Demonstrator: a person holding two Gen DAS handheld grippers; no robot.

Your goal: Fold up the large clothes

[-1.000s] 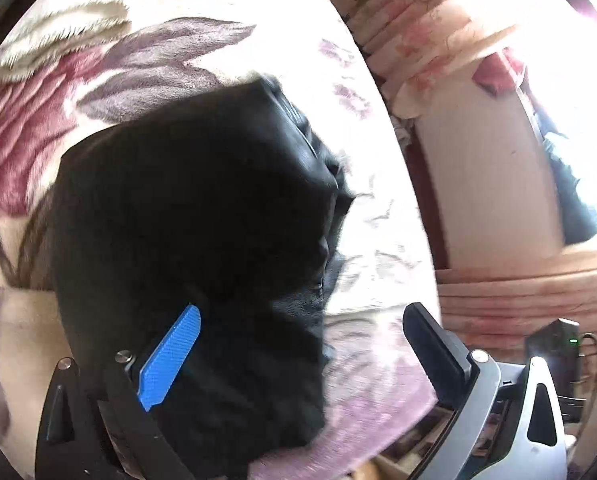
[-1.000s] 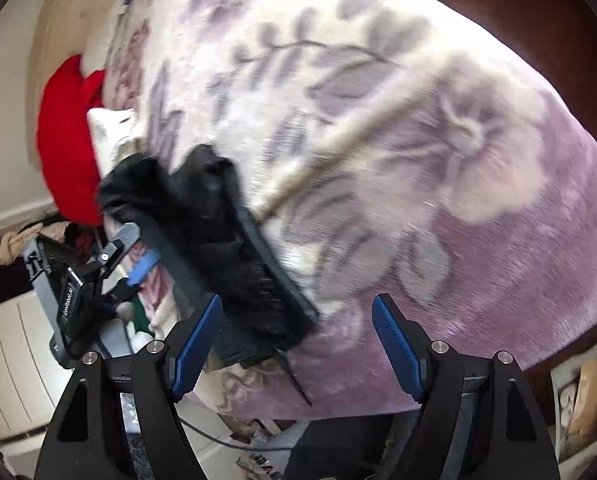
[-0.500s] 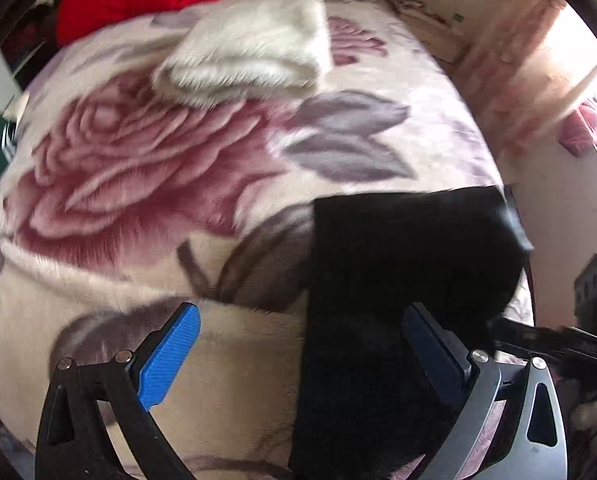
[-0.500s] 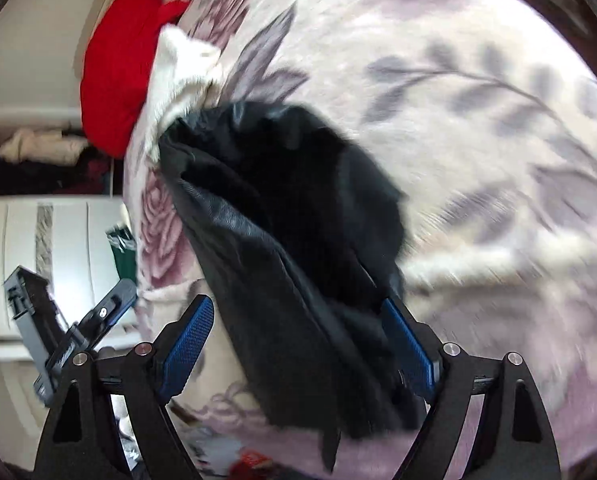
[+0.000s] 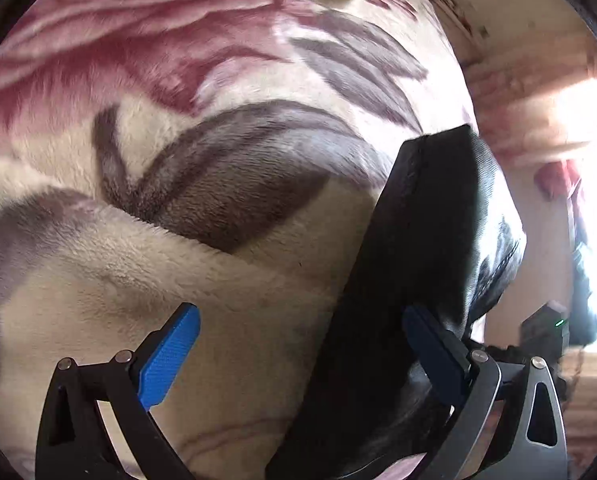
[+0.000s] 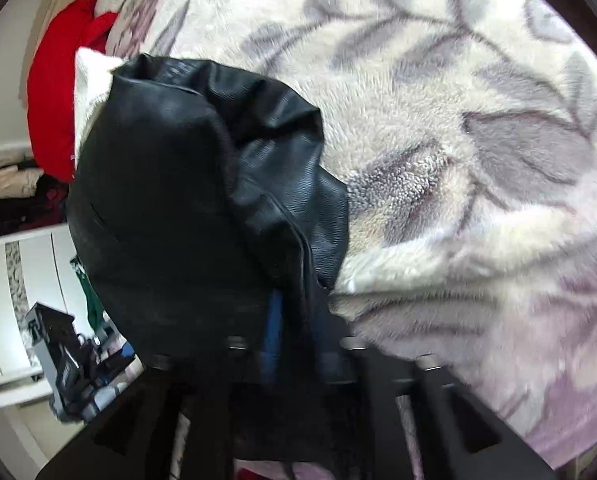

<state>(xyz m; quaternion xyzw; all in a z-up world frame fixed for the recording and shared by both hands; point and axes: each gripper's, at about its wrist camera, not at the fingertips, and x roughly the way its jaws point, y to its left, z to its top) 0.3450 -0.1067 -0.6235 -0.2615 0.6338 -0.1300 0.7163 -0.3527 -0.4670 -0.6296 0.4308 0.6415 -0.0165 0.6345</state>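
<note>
A black leather-like garment (image 5: 418, 248) lies folded on a floral fleece blanket (image 5: 218, 264), at the right of the left wrist view. My left gripper (image 5: 302, 360) is open, its right finger against the garment's edge and its left finger over bare blanket. In the right wrist view the same garment (image 6: 186, 208) is bunched and lifted in front of the camera. My right gripper (image 6: 294, 344) is shut on a fold of it; the blue pads (image 6: 272, 332) are close together with cloth between them.
A red garment (image 6: 54, 100) and a white fluffy one (image 6: 90, 80) lie at the far end of the bed. A white wardrobe (image 6: 10, 300) stands to the left. A bright window and curtains (image 5: 538, 92) are at the right of the left view.
My right gripper closed on the black garment and lifted it. My left gripper moved lower and closer to the blanket, with the garment staying at its right finger.
</note>
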